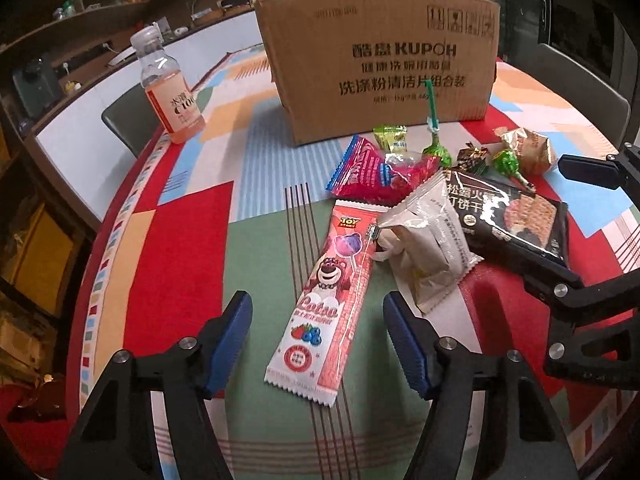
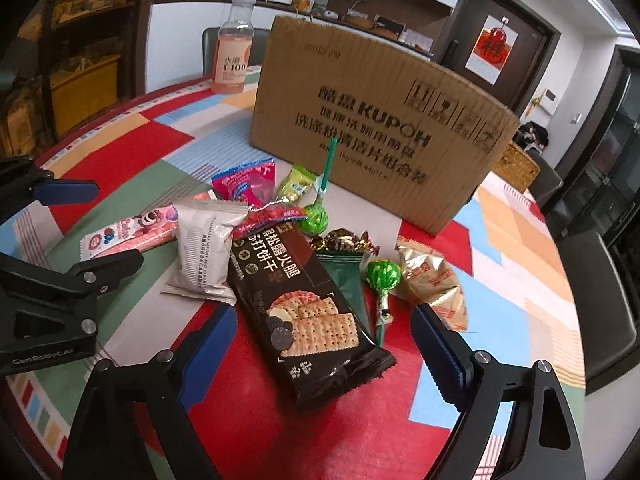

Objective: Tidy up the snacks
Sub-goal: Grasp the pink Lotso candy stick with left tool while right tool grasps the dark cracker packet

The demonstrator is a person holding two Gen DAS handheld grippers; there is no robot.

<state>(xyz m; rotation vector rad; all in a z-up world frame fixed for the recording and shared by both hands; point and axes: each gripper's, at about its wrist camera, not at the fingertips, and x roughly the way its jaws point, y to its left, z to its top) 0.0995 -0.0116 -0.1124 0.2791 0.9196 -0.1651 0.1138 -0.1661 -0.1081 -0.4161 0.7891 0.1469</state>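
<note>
My left tongs (image 1: 318, 344) straddle the pink lollipop packet (image 1: 320, 300), right tongs (image 2: 320, 354) the black cracker pack (image 2: 304, 312); both gape wide, empty. Either might snag neighbouring wrappers before the carton (image 2: 376, 120).

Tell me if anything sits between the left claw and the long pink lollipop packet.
Nothing visible does. The long pink lollipop packet lies flat on the patterned tablecloth, its near end between the open left claw. The white crinkled snack pouch only overlaps its far right edge.
</note>
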